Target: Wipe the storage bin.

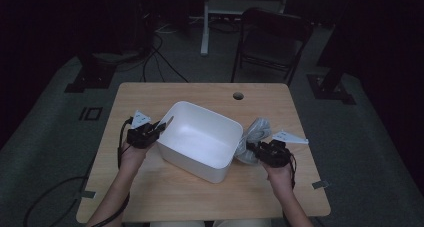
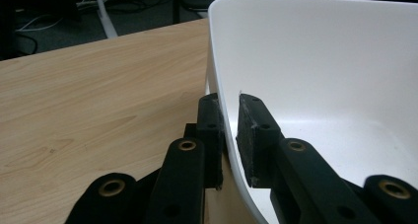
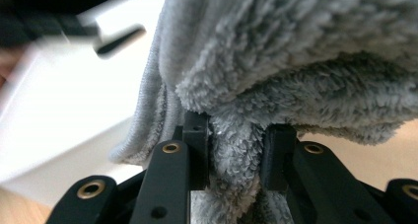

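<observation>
While the left gripper point(image 2: 229, 135) pinches the near left wall of the white tub point(image 1: 200, 139), 1 jaw sits outside the wall and 1 inside, pads pressed against the plastic in the left gripper view. Tub rim rises just past the jaw tips; its pale inner floor spreads beyond them to the right.

Right gripper point(image 3: 236, 150) clamps a fold of the grey fleecy cloth point(image 3: 296, 61). Cloth bunches between both jaws, then bulges up and over them, blocking most of the outlook ahead in the right gripper view. Just past the cloth, to that gripper's left, stands the tub's outer wall, blurred.

High view: right gripper point(image 1: 260, 151) sits just beside the tub's right side, cloth point(image 1: 254, 137) hanging from it against or very near that wall; contact cannot be told. Tub lies between the 2 grippers, tilted askew on the wooden table point(image 1: 150, 192). Left gripper point(image 1: 159, 127) meets the tub's left corner.

Farther off: 1 round hole point(image 1: 238, 95) in the tabletop beyond the tub, then 1 dark folding chair point(image 1: 272, 37) on the floor past the table's far edge.

Count: 2 grippers, 1 tub, 1 cloth, 1 table, 1 chair.
</observation>
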Motion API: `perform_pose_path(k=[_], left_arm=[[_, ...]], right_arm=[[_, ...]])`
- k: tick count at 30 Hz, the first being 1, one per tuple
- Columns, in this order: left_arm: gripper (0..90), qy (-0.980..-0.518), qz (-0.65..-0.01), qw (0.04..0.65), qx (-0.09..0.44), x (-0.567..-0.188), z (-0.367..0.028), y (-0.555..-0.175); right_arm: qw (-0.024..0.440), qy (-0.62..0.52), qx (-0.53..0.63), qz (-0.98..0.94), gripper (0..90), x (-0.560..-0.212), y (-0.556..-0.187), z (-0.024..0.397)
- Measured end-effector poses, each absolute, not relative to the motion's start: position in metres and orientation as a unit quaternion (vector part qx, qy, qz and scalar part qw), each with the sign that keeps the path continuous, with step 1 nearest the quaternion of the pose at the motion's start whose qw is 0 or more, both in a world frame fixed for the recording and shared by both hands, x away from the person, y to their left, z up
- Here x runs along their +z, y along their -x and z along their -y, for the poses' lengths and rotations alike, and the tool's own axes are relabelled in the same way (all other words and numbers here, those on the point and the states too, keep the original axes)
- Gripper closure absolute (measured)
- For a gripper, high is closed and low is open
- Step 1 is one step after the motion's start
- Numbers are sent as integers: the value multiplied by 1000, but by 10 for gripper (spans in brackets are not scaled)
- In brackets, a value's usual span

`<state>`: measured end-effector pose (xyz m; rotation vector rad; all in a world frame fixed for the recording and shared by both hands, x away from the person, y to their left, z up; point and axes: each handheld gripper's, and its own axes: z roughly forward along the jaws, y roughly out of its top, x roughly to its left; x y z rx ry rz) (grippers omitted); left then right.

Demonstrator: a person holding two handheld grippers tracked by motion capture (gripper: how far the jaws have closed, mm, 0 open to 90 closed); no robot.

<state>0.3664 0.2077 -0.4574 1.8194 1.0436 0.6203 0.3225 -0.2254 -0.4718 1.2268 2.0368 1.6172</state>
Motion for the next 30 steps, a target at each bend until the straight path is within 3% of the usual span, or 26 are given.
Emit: perform_pose_path(k=[3,14,26,30], left_arm=[[805,-740,-421,462,248,-458,-208,-367],[803,-738,-420,467,247,-458,-207,-367],[800,-735,-424,467,250,-458,-207,-367],[799,-737,-422,464,252,-458,-207,-367]], right_arm=[[148,-408,551,-713,705,-468,-325,219],[150,-420,490,-749,714,-505,-336,201],[145,-428,484,-749,717,-511,-338,203],[137,-441,454,-762,717,-529,-343,197]])
